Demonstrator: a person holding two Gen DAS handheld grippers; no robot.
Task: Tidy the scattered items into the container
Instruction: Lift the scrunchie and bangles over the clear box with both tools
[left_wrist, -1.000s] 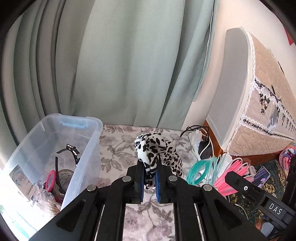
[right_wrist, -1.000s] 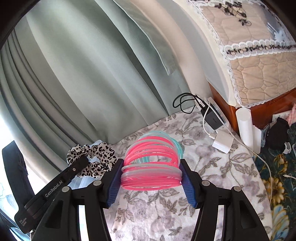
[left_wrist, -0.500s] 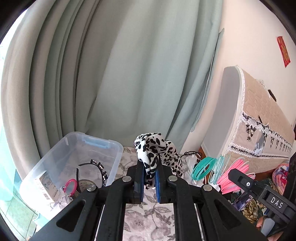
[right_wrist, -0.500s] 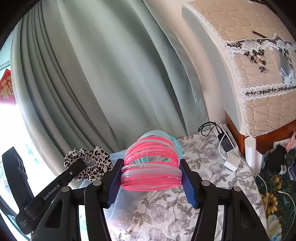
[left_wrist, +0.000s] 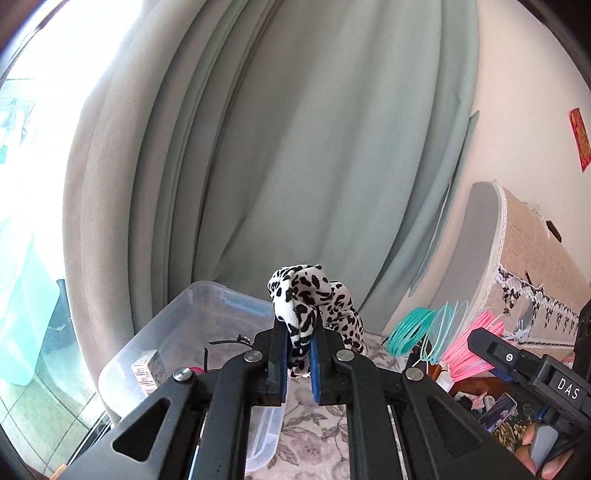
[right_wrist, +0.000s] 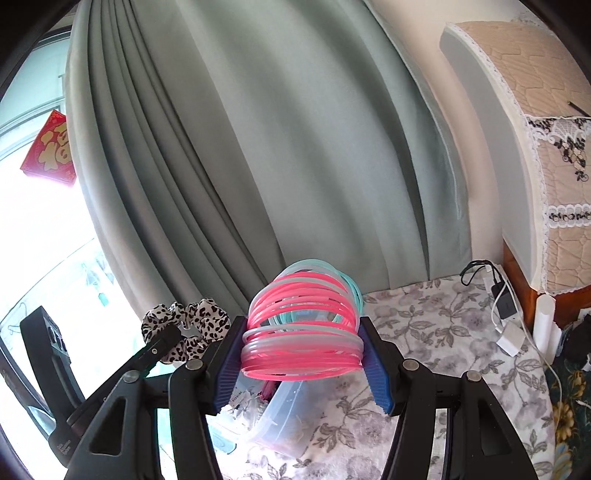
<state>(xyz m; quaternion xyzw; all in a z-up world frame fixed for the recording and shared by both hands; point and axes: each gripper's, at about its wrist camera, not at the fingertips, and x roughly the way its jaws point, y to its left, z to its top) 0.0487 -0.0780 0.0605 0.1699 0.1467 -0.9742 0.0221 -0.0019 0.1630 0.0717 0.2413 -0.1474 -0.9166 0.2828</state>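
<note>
Looks like a home: long green curtains (right_wrist: 295, 147) by a window, flowery tablecloth (right_wrist: 443, 332), red lucky paper (right_wrist: 50, 147).

open bin (left_wrist: 207, 295) top, curtain (left_wrist: 295, 147) close behind

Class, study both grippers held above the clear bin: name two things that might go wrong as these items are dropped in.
1. The right gripper squeezes a loose stack of bangles only by its sides; single rings may slip and land on the floral cloth instead of the clear bin.
2. The scrunchie in the left gripper hangs near the bin's rim, so releasing now may miss.
</note>
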